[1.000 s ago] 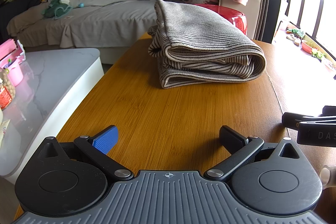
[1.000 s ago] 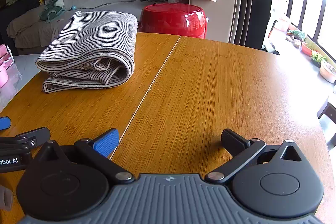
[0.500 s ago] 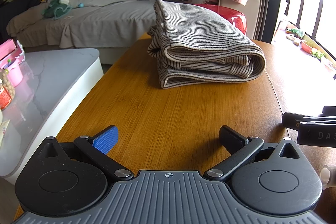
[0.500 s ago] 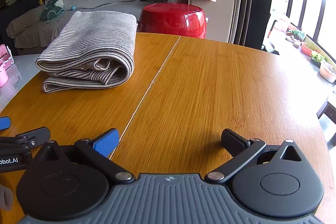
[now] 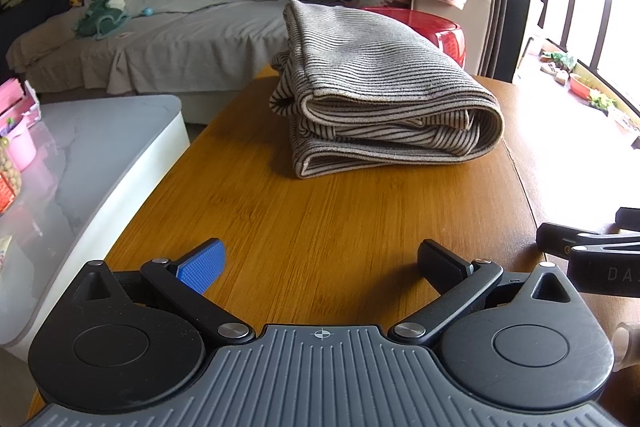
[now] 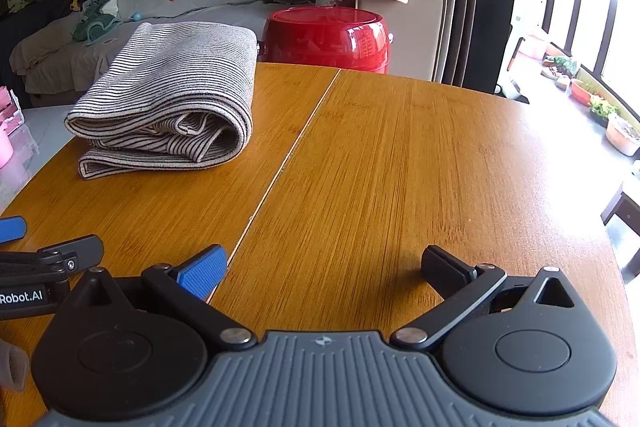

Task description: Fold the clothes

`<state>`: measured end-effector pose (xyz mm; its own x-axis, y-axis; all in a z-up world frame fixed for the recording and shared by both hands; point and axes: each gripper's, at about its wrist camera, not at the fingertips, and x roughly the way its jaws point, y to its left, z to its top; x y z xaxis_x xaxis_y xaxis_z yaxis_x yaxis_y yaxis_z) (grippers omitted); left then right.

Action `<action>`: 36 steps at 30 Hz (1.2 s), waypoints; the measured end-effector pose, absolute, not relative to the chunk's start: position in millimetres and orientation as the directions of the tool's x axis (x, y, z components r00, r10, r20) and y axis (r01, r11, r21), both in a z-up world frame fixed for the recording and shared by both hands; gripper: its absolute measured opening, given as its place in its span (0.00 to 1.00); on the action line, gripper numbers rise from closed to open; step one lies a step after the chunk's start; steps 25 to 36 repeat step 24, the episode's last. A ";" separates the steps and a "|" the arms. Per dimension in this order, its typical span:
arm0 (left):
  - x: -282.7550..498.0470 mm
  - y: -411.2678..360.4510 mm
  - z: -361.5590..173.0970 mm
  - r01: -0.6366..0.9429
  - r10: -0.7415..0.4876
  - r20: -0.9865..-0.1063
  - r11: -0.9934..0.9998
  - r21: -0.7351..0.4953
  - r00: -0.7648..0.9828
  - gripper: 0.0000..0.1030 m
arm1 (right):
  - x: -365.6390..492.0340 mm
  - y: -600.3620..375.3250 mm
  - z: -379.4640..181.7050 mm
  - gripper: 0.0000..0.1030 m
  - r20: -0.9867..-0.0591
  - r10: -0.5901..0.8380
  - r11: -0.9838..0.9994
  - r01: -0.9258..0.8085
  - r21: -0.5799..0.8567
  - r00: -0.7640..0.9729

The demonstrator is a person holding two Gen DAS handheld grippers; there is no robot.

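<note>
Blue ribbed rubber is facing bare wood on both tools: the left gripper (image 5: 320, 263) is sitting with its jaws spread wide and nothing between them, and the right gripper (image 6: 324, 267) is sitting just the same, wide and empty. Both are hovering low over the near edge of the bamboo table (image 6: 400, 167), side by side, each one showing at the margin of the other's view. That parked, open pose reads as a rest position, not an approach; neither tool is reaching for anything.

Farther out, well apart from both sets of fingers, the striped garment (image 5: 380, 99) is lying on the far left part of the table, left of the seam in the tabletop. It is doubled over into a thick, rounded bundle with its layered edges facing the cameras and its fold on the right side, so the folding appears to be finished, or close to it. Its spot away from the open working area suggests it is being set aside.

Behind the table, a red stool (image 6: 326, 37) is standing, and beyond it a sofa (image 5: 192, 39) is carrying soft toys.
</note>
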<state>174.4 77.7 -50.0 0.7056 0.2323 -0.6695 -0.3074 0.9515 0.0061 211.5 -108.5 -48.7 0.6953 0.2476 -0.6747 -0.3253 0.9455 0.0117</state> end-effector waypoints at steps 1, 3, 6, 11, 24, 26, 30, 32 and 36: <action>174.4 77.9 -49.7 -0.306 0.231 -0.670 0.952 0.006 0.706 1.00 | 211.6 -108.5 -48.7 1.00 -0.675 0.247 0.946 -0.324 0.012 0.696; 175.0 77.8 -49.5 -0.307 0.231 -0.671 0.952 0.005 0.705 1.00 | 211.9 -108.4 -48.7 1.00 -0.674 0.246 0.946 -0.323 0.011 0.696; 175.9 77.3 -49.3 -0.310 0.233 -0.672 0.951 0.005 0.703 1.00 | 211.9 -108.5 -49.0 1.00 -0.674 0.245 0.947 -0.322 0.011 0.697; 175.8 77.6 -49.4 -0.309 0.231 -0.673 0.951 0.004 0.703 1.00 | 211.9 -108.2 -49.1 1.00 -0.674 0.245 0.947 -0.322 0.011 0.697; 166.3 93.8 -45.2 -0.311 0.179 -0.669 0.947 -0.082 0.721 1.00 | 198.8 -102.7 -51.8 1.00 -0.654 0.201 0.966 -0.260 0.006 0.730; 166.3 93.8 -45.2 -0.311 0.179 -0.669 0.947 -0.082 0.721 1.00 | 198.8 -102.7 -51.8 1.00 -0.654 0.201 0.966 -0.260 0.006 0.730; 166.3 93.8 -45.2 -0.311 0.179 -0.669 0.947 -0.082 0.721 1.00 | 198.8 -102.7 -51.8 1.00 -0.654 0.201 0.966 -0.260 0.006 0.730; 166.3 93.8 -45.2 -0.311 0.179 -0.669 0.947 -0.082 0.721 1.00 | 198.8 -102.7 -51.8 1.00 -0.654 0.201 0.966 -0.260 0.006 0.730; 166.3 93.8 -45.2 -0.311 0.179 -0.669 0.947 -0.082 0.721 1.00 | 198.8 -102.7 -51.8 1.00 -0.654 0.201 0.966 -0.260 0.006 0.730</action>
